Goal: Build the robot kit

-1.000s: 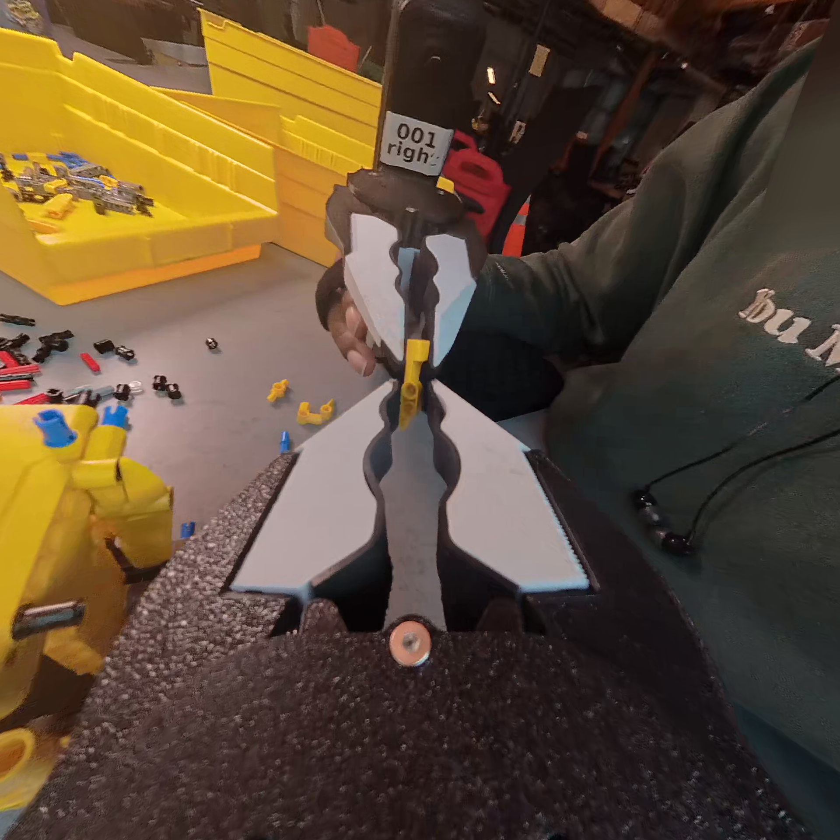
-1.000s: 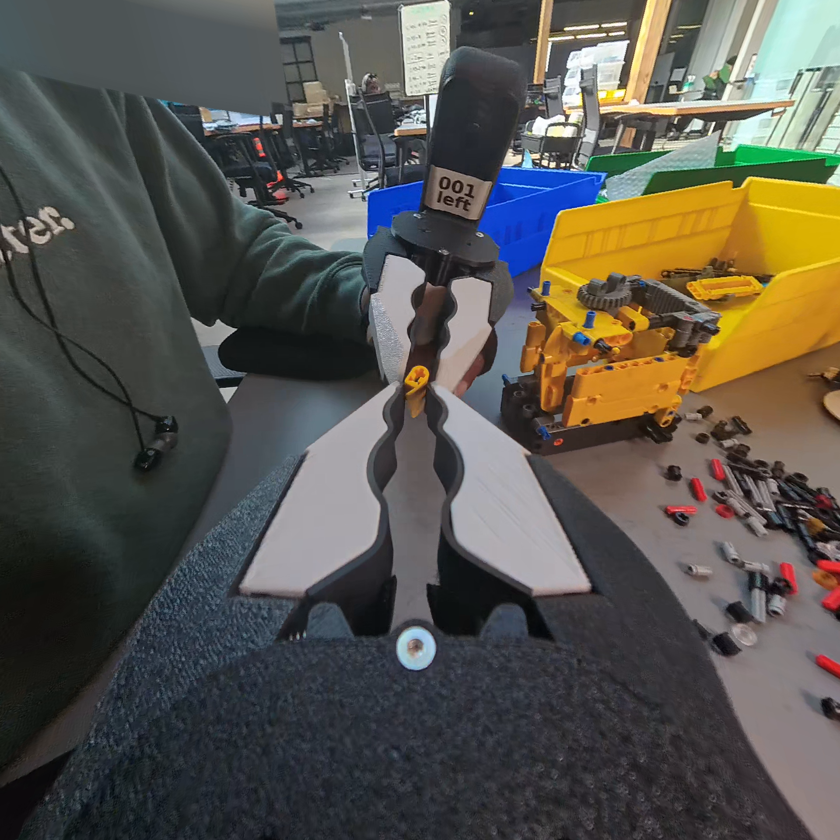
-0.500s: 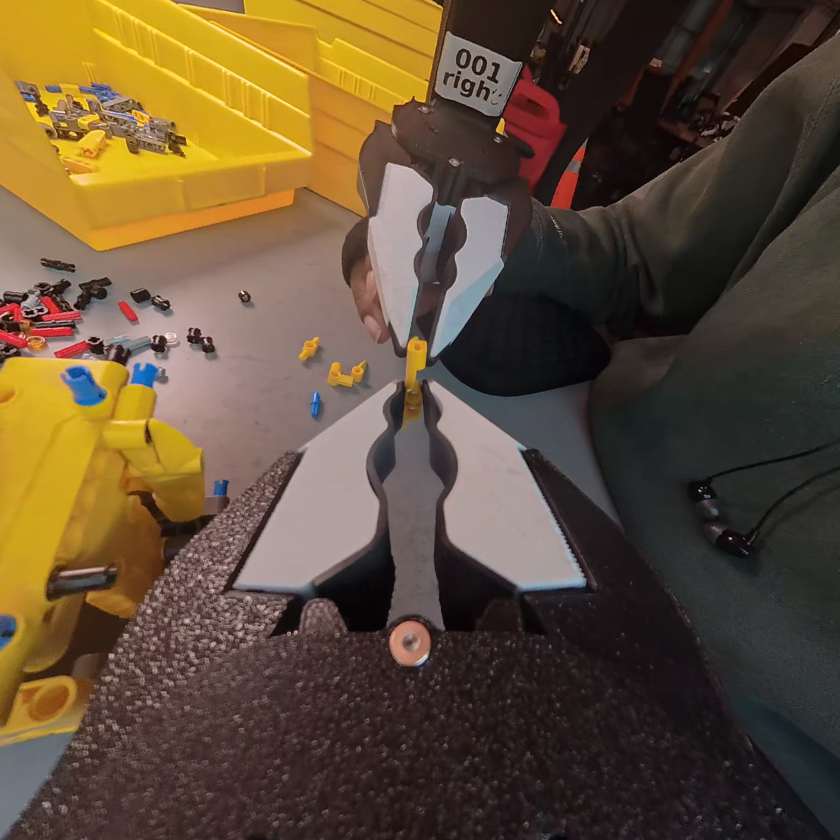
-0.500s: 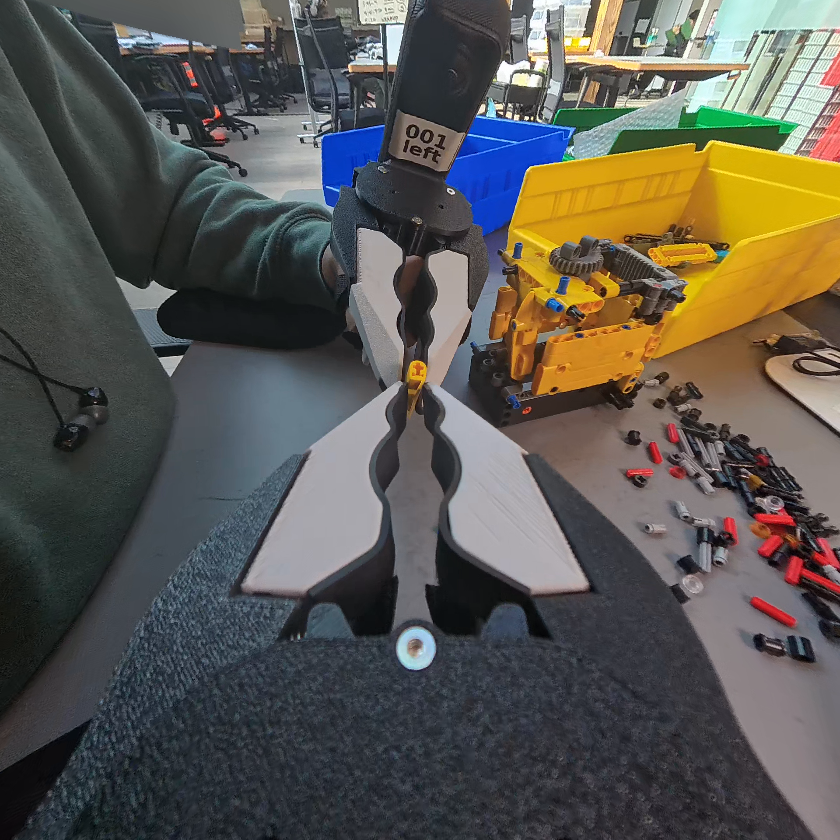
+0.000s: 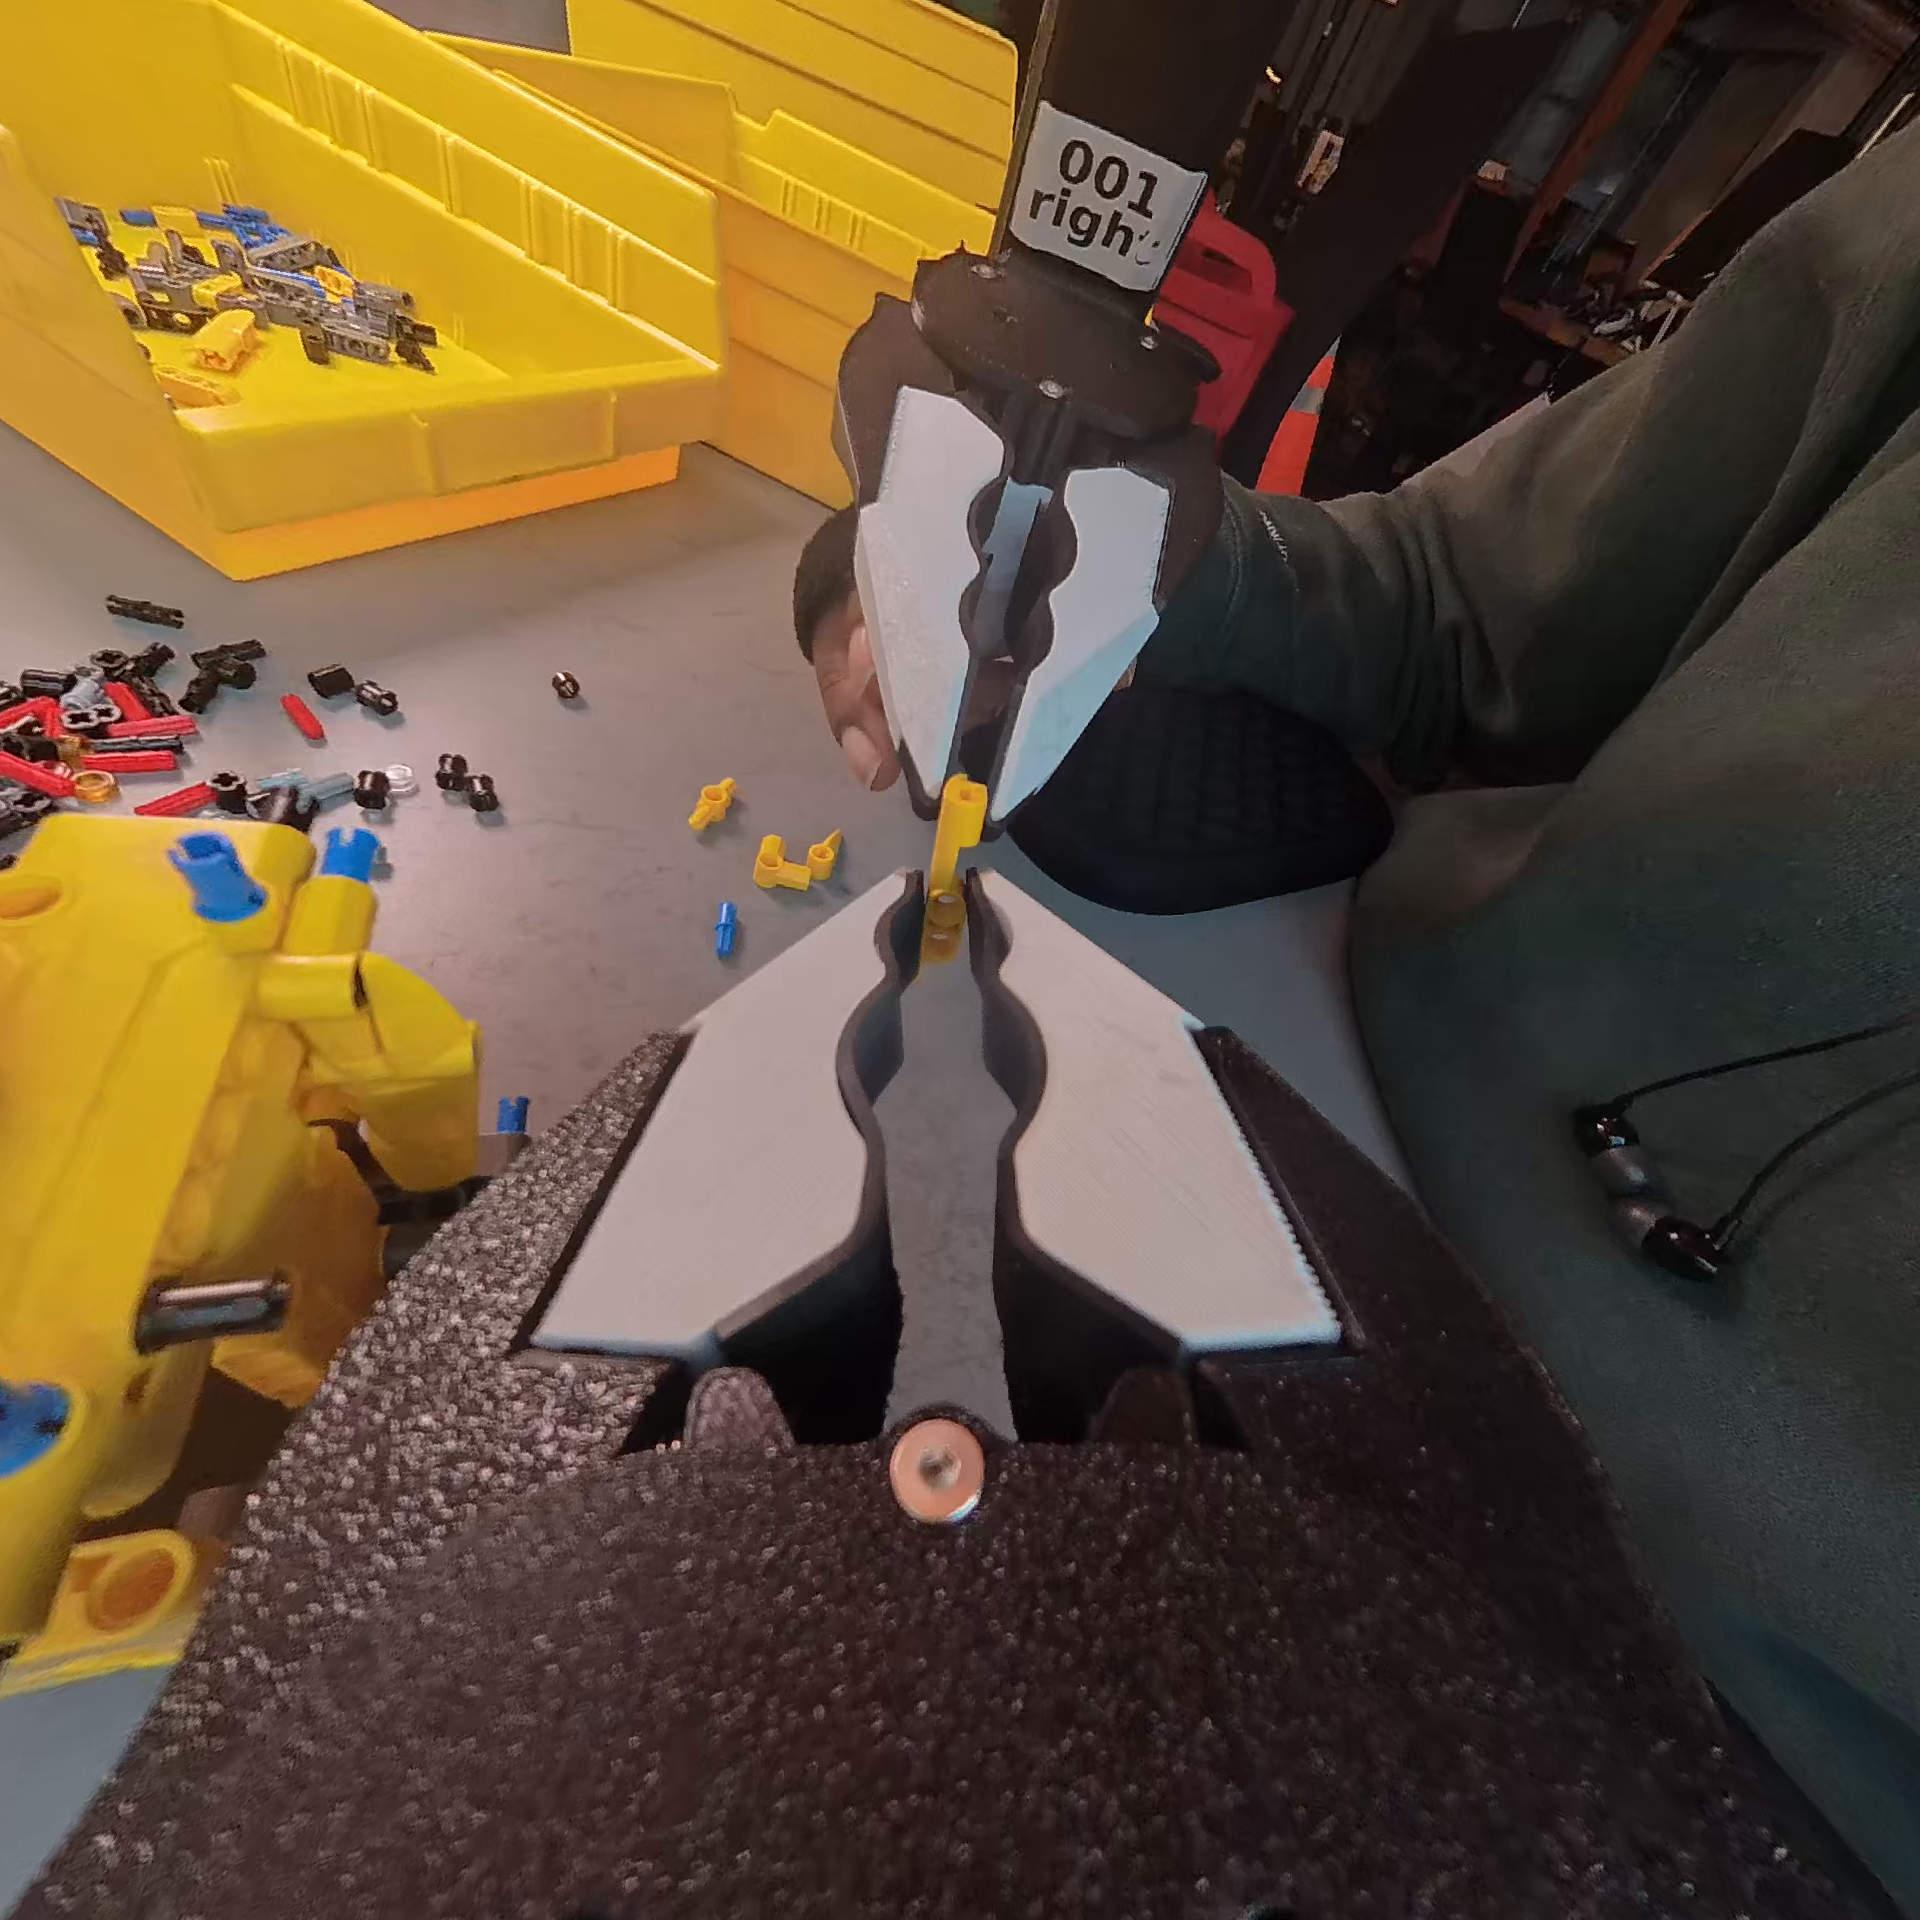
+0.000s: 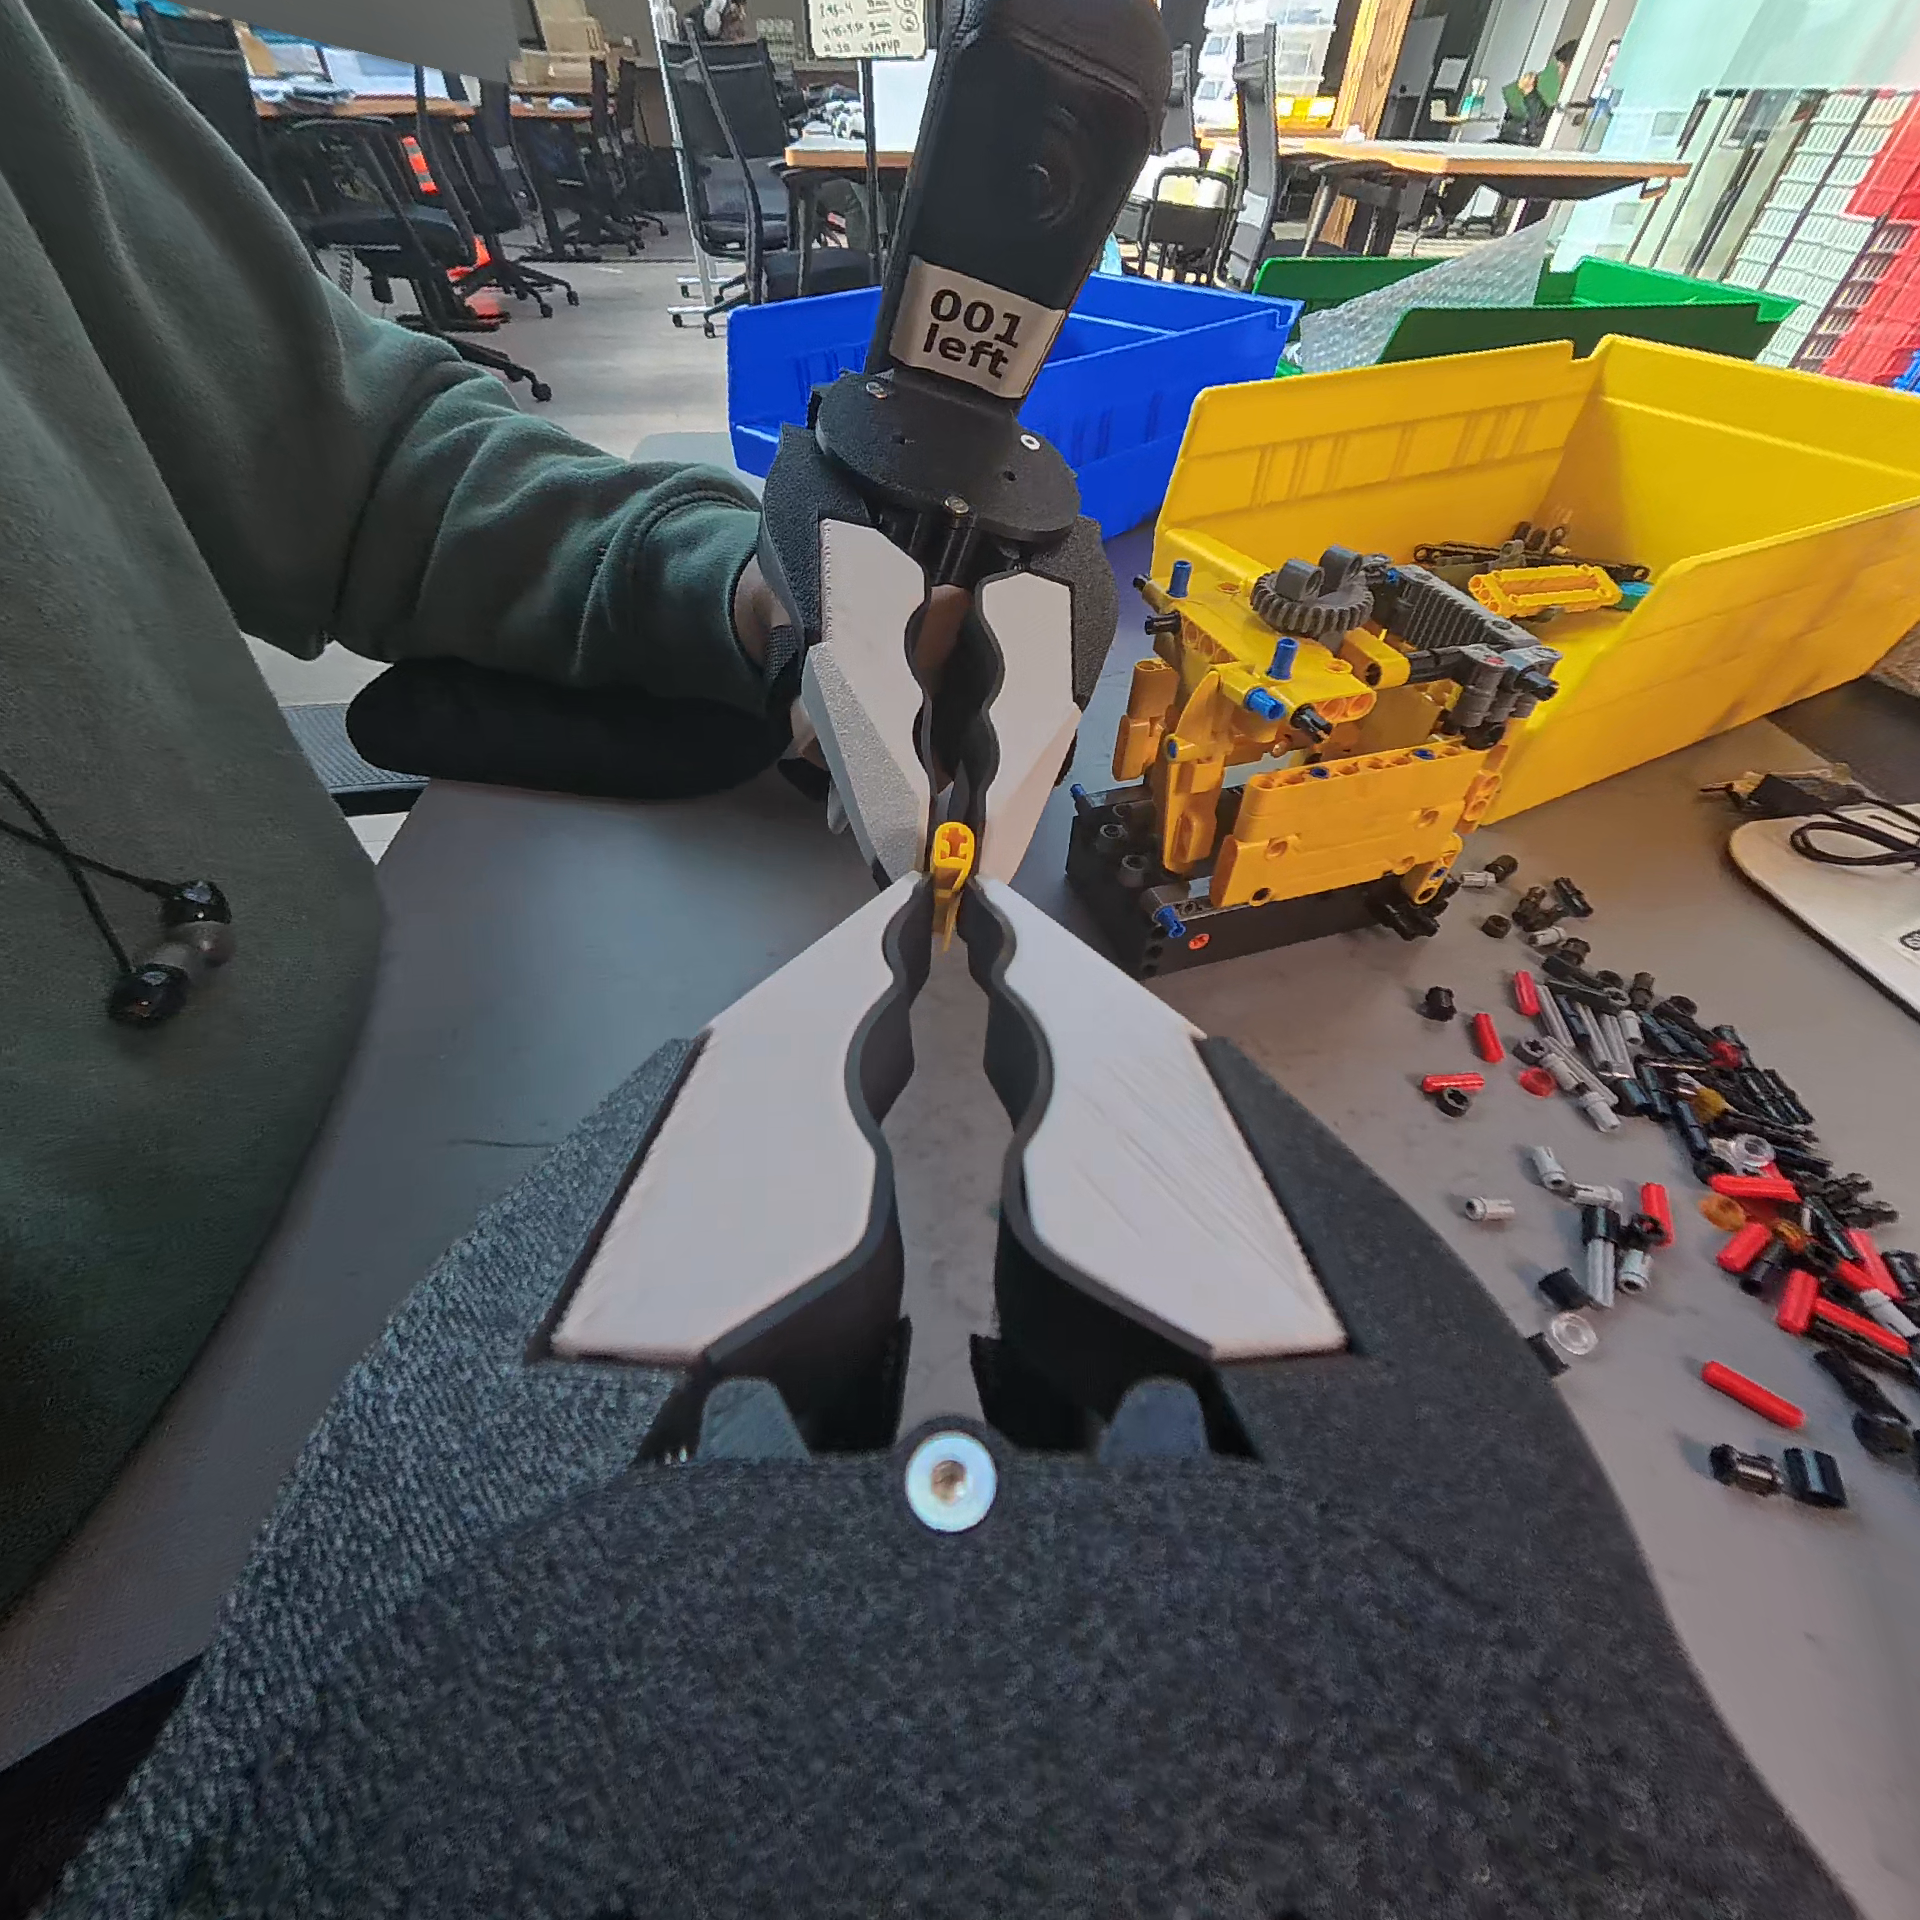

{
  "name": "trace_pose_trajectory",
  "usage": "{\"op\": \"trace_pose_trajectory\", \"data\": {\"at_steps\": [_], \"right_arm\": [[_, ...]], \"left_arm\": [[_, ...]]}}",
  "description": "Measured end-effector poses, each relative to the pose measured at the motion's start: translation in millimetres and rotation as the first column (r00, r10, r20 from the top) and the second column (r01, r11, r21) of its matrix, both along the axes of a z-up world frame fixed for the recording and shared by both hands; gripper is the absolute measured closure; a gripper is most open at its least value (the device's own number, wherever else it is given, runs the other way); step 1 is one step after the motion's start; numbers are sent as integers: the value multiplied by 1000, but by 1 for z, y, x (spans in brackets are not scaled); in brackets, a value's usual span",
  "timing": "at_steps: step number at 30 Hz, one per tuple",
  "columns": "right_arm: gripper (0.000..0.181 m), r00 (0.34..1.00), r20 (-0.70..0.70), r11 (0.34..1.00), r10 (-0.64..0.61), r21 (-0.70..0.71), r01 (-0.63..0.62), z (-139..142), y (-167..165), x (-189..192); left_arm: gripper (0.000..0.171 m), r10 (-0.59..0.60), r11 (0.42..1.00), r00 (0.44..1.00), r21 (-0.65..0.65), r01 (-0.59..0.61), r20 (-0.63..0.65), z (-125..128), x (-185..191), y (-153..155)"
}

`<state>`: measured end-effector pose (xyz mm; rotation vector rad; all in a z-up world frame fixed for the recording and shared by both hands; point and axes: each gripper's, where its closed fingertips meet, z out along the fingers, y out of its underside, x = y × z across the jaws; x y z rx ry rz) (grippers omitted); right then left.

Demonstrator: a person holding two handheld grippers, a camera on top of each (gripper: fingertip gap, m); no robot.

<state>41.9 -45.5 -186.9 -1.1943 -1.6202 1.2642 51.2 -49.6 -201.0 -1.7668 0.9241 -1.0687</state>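
Tip to tip above the grey surface [image 5: 582, 935], the left tool [image 5: 943, 902] and right tool [image 6: 943, 896] are both clenched on one small yellow connector piece [image 5: 951, 868]. A yellow brick model [image 6: 1320, 769] stands at 2 o'clock in the right wrist view, loose pins [image 6: 1704, 1174] scattered at 3 o'clock.

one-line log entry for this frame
left gripper: shut on yellow piece | right gripper: shut on same piece | model: on table

Small yellow connector piece [image 5: 948, 871], pinched upright
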Motion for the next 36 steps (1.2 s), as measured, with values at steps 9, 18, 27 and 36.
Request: {"op": "trace_pose_trajectory", "data": {"at_steps": [9,18,27,36], "right_arm": [[177,1000,6,1000,-3,20,3,-2,-1,0],[177,1000,26,999,-15,44,14,-4,0,1],[180,997,62,998,-40,51,37,-10,6,1],[174,995,61,995,-74,76,70,-9,15,5]], "left_arm": [[165,-9,1000,1000,-17,9,-16,-3,2,0],[165,4,1000,999,3,-4,-40,-5,3,1],[165,30,999,998,20,-29,-49,-3,-1,8],[165,6,1000,997,30,-4,-77,-2,2,13]]}}
